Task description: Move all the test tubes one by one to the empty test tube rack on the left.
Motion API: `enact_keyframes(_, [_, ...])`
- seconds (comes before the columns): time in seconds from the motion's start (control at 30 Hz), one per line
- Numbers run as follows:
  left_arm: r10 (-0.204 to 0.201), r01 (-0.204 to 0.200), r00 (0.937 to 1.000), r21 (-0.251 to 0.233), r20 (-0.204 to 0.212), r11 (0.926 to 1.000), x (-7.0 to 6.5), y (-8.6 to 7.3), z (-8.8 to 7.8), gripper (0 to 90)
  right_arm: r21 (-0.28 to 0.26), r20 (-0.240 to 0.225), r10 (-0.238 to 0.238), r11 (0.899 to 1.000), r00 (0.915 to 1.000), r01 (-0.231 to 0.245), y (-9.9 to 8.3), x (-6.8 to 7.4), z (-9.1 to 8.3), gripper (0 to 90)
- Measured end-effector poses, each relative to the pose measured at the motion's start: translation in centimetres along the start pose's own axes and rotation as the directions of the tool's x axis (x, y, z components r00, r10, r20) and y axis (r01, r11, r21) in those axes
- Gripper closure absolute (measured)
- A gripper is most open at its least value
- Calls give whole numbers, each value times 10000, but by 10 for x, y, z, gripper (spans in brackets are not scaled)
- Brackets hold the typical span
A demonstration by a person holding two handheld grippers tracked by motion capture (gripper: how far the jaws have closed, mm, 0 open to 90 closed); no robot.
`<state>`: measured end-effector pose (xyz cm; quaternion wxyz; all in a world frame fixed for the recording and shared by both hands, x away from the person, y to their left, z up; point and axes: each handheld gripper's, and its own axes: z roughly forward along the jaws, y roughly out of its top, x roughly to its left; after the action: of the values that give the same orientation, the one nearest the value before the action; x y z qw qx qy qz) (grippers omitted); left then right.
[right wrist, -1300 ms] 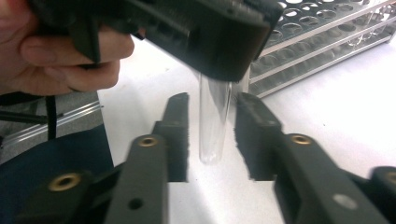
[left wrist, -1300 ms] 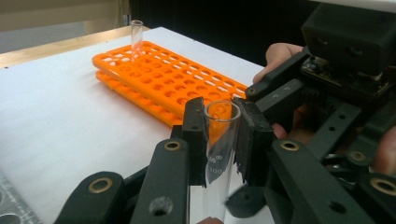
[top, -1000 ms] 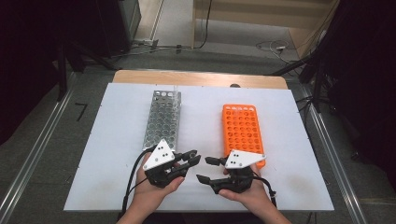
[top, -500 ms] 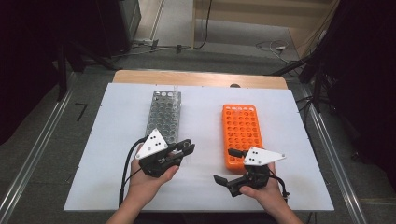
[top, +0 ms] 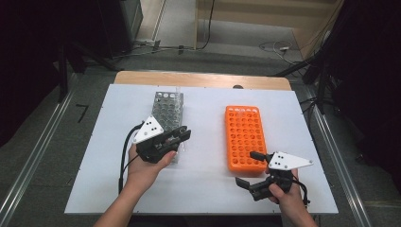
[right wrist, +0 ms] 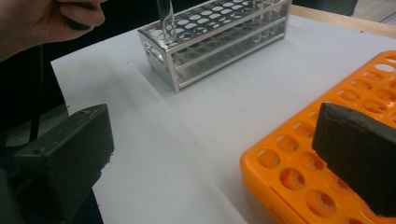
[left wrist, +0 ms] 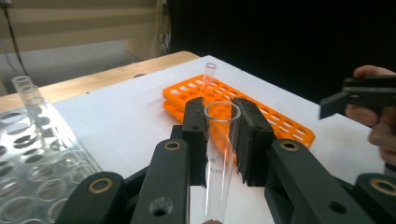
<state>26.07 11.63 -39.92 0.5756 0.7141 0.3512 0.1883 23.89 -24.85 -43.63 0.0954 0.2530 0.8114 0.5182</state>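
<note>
Glass test tube [left wrist: 220, 154] sat clamped between my left tool's [left wrist: 219, 137] two black pads, upright, open mouth on top, faint printed marks on its wall. In the high view the left tool [top: 176, 138] held the tube over the near end of the clear rack [top: 166, 109], above the counter [top: 203, 184]; tube itself too thin there to make out well. From the right gripper view I saw the tube's lower end [right wrist: 165, 16] hanging over the rack's near corner [right wrist: 161, 44], whether it touched a hole I could not tell. Two more clear tubes [left wrist: 28, 93] stood in that rack at its far end.

Orange rack [top: 244, 137] lay to the right of the clear one, well apart, white counter between them. One clear tube [left wrist: 208, 74] stood in its far end.

My right tool [top: 249, 169] sat near the counter's front edge, just beside the orange rack's near right corner. Its jaws had just been opening and stood wide apart, nothing between them; in the right gripper view one pad [right wrist: 70, 149] was over the counter, the other [right wrist: 357, 156] over the orange rack's holes [right wrist: 299, 179].
</note>
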Motion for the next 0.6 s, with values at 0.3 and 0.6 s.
enact_keyframes(0.3, [-129,126,9992,-99,-374,9999,17,7,7,757,5,507,227,9997,9985,-227,-11,-13,-19,0])
enact_keyframes(0.6, [-250,234,9969,-225,-751,9995,34,15,17,757,176,933,348,9992,9950,-366,-21,-22,-30,0])
